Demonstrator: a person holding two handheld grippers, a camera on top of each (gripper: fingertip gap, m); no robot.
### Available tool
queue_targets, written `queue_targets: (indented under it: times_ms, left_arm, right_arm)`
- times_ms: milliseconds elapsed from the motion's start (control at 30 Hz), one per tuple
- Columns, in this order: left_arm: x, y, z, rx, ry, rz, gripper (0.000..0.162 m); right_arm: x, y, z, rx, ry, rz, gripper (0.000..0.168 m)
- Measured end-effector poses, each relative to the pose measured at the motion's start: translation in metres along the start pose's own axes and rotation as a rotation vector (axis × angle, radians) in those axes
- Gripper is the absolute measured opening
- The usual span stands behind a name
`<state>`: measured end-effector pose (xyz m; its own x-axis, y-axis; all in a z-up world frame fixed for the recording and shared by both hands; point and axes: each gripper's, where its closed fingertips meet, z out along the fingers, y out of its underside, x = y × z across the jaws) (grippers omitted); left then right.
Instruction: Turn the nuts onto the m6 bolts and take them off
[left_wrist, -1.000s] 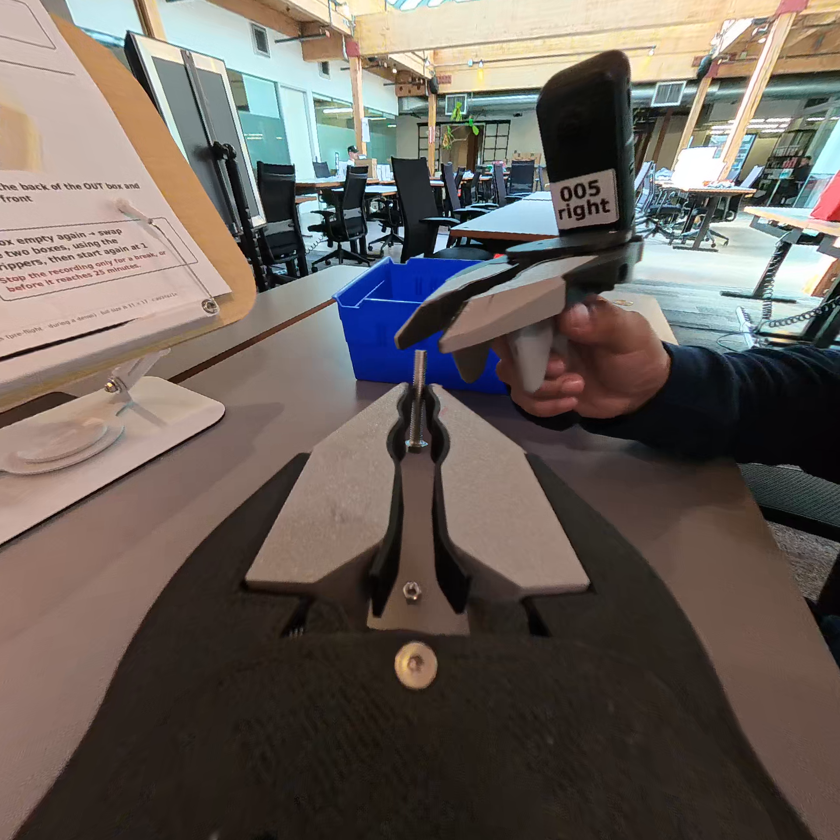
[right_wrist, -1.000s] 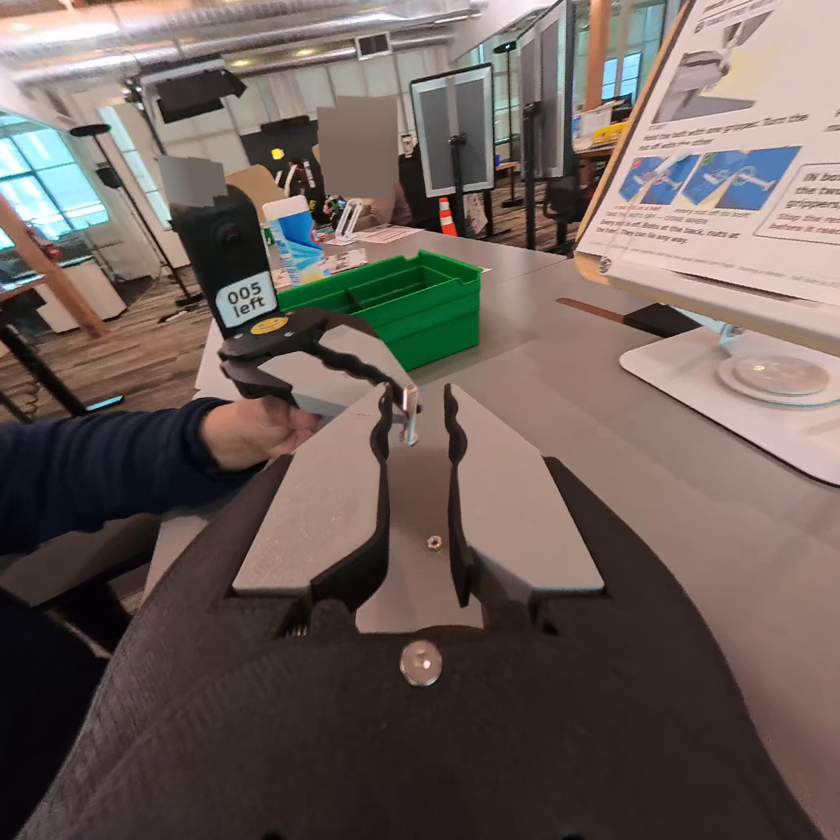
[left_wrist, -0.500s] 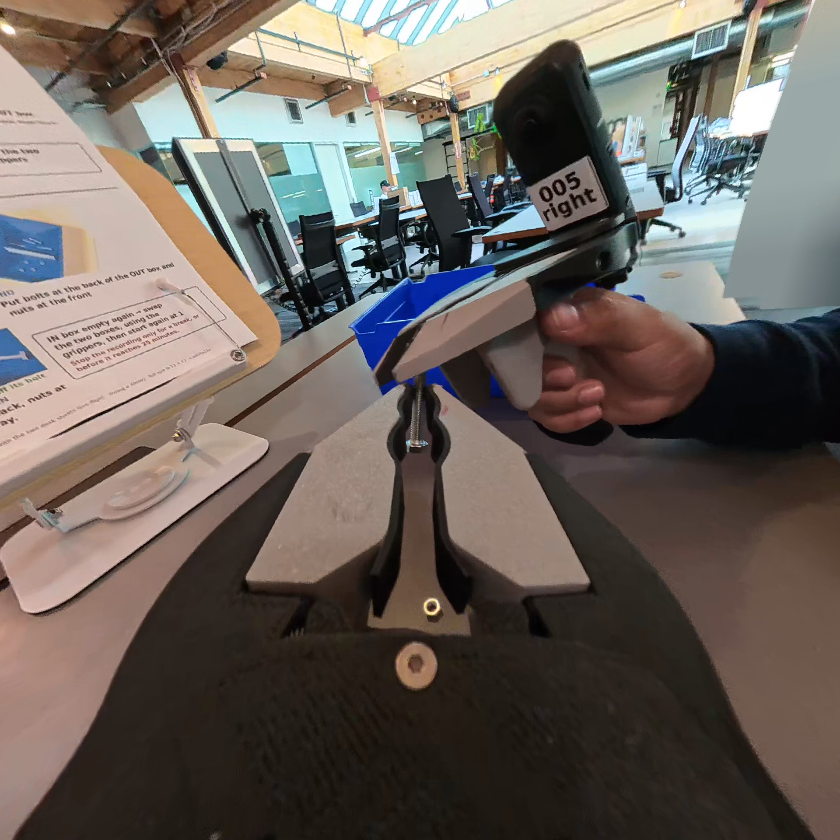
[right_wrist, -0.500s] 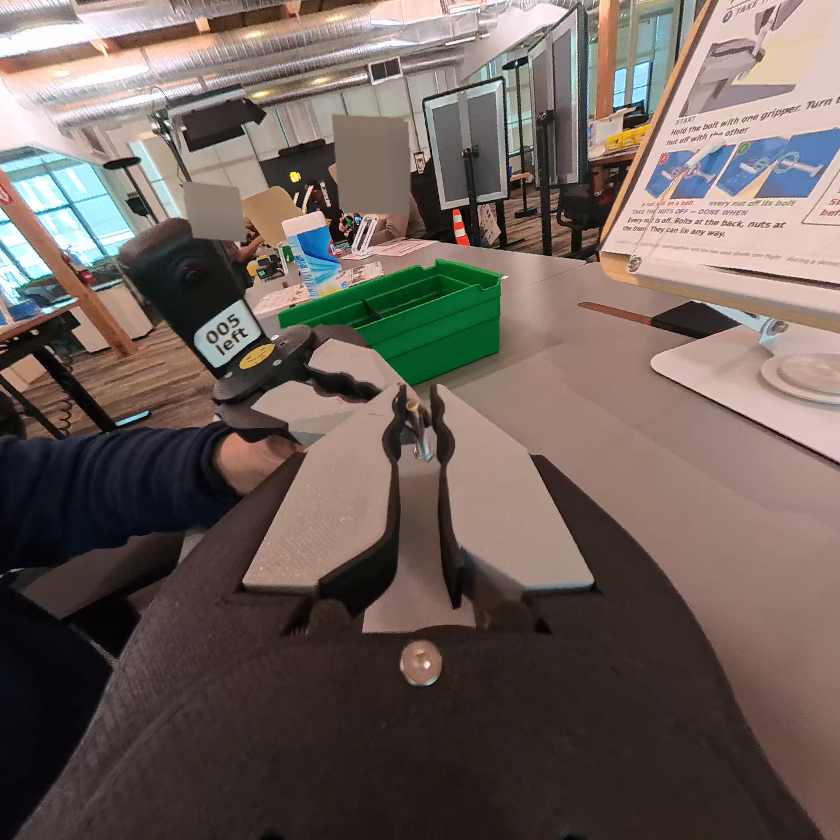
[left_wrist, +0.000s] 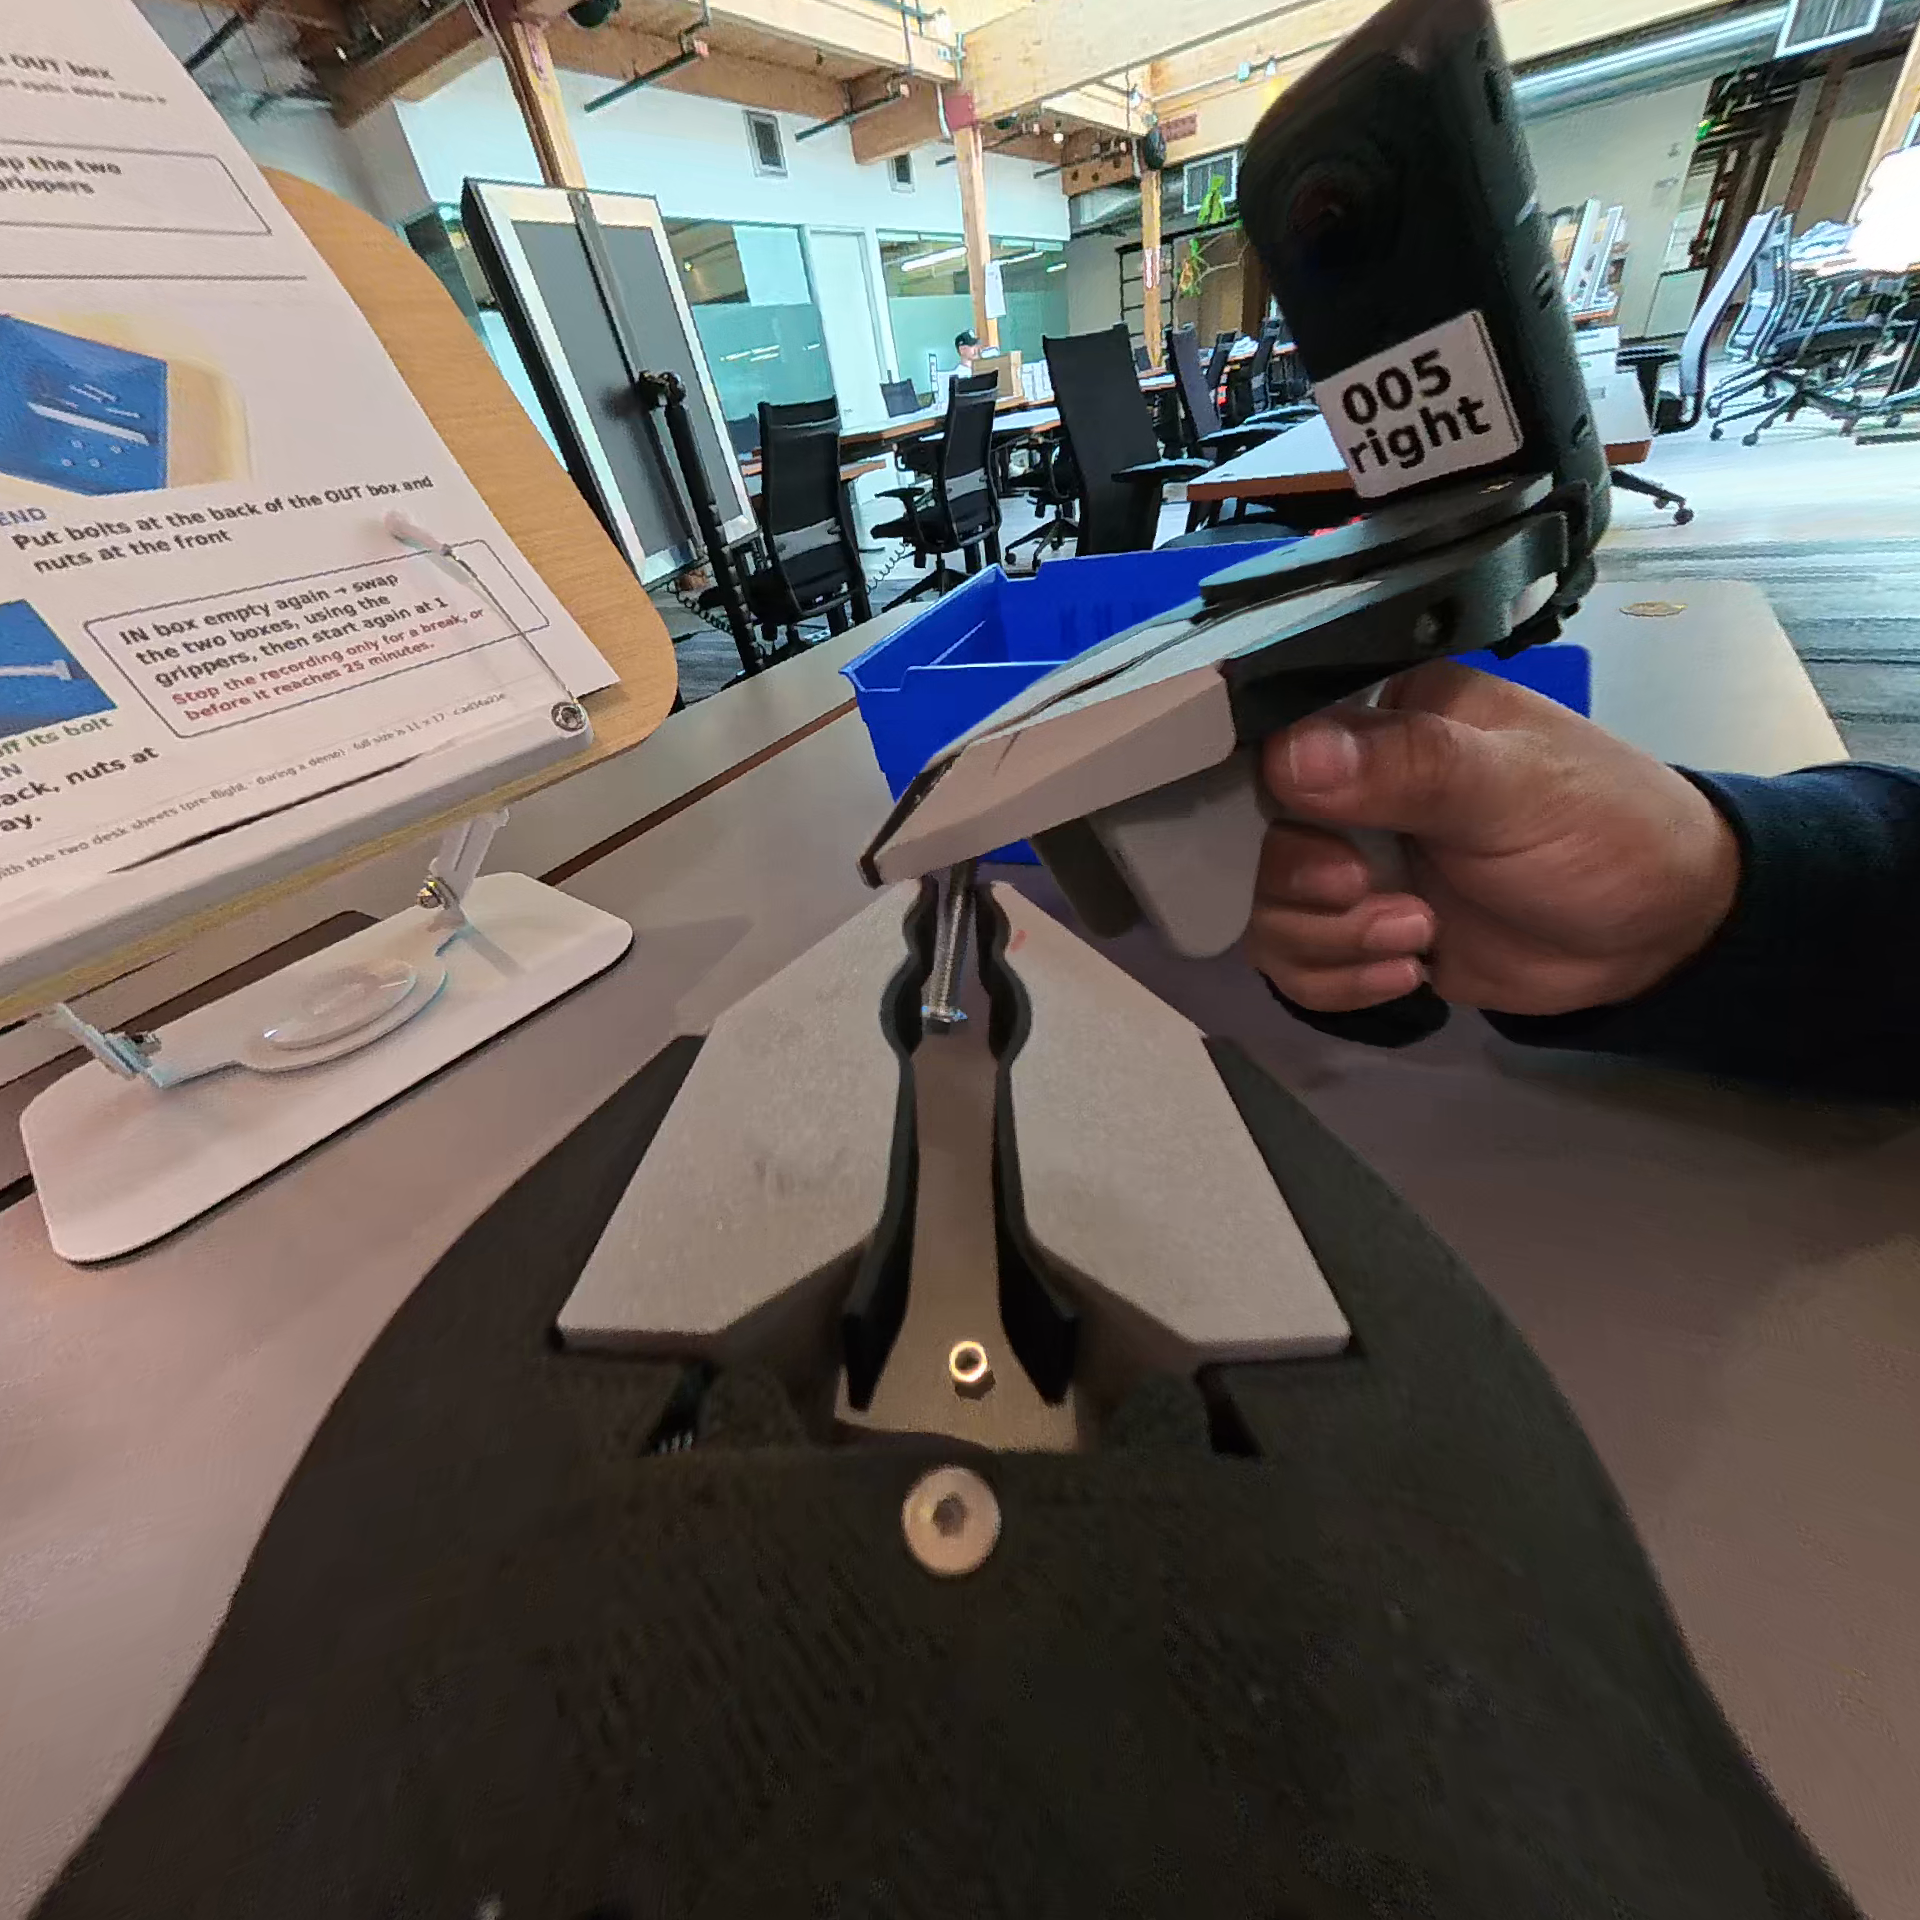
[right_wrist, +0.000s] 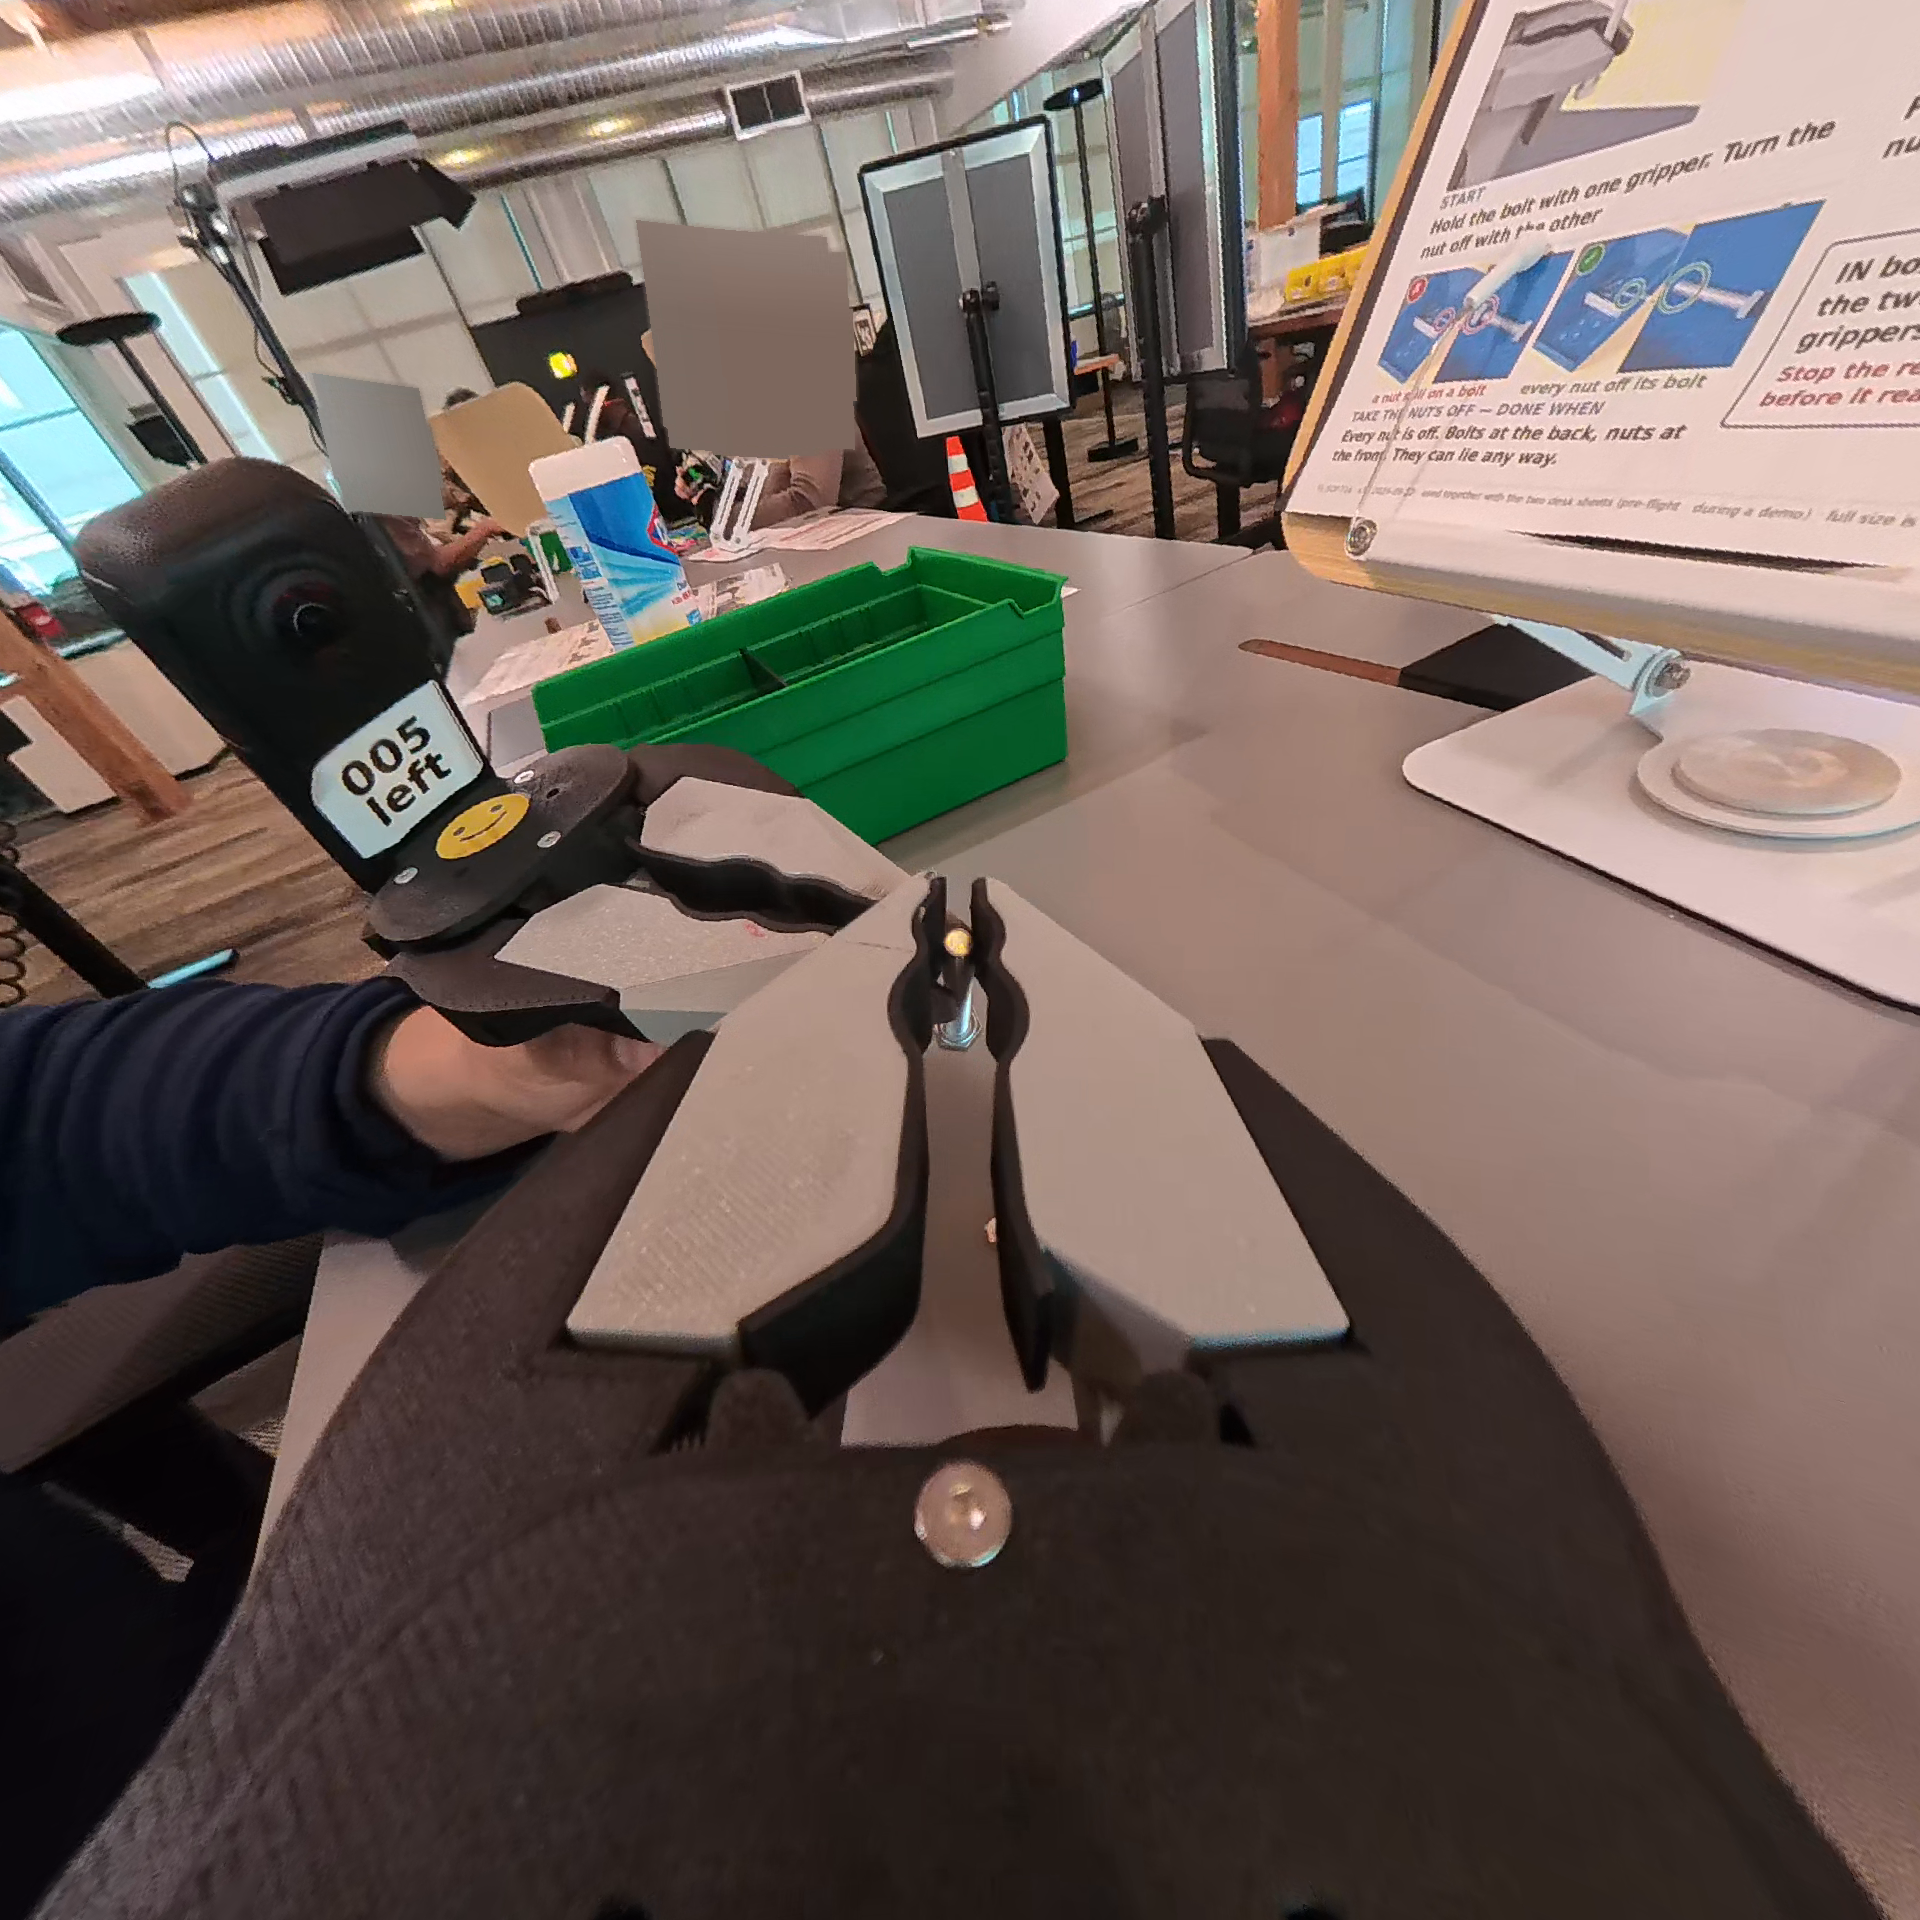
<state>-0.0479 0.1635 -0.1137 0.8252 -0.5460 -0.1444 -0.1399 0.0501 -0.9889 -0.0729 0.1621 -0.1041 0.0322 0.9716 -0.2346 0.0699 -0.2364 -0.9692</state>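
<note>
A silver bolt (left_wrist: 951, 956) stands between the fingers of my left gripper (left_wrist: 951, 914), which is shut on it with the hex end nearest the camera. My right gripper (left_wrist: 914, 842) comes in from the right above it, tilted down, and its tip covers the bolt's far threaded end. In the right wrist view my right gripper (right_wrist: 956, 904) is closed around the bolt (right_wrist: 956, 1013). A hex piece shows there between the pads, and I cannot tell whether it is a nut or the head. The left gripper (right_wrist: 831, 914) reaches in from the left.
A blue bin (left_wrist: 997, 665) stands behind the grippers in the left wrist view. A green divided bin (right_wrist: 831, 717) and a wipes canister (right_wrist: 608, 540) stand farther back on the grey table (right_wrist: 1455, 1091). An instruction sheet on a white stand (left_wrist: 312, 1039) is beside them. My left and right fingertips are right by each other.
My right gripper was open and apart from the bolt. It moved onto the bolt's free end and closed. The left gripper kept its hold and tilted.
</note>
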Motion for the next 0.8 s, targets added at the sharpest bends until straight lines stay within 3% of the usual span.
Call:
queue_targets:
  times_ms: [167,367,667,800]
  left_arm:
    - [-0.005,0.011,0.002,-0.062,-0.002,-0.074,0.013]
    - [0.0,0.018,0.004,-0.093,0.047,-0.086,0.004]
    - [0.004,0.035,0.005,-0.209,0.133,-0.201,0.004]
    - [-0.007,0.039,0.001,-0.227,0.115,-0.176,0.004]
  right_arm:
    - [0.004,-0.003,-0.002,0.017,-0.001,0.02,0.001]
    - [-0.002,0.005,0.006,-0.028,-0.024,-0.001,0.001]
    - [0.002,0.02,0.013,-0.092,-0.019,-0.002,0.002]
    - [0.01,0.014,0.005,-0.058,-0.007,0.012,0.013]
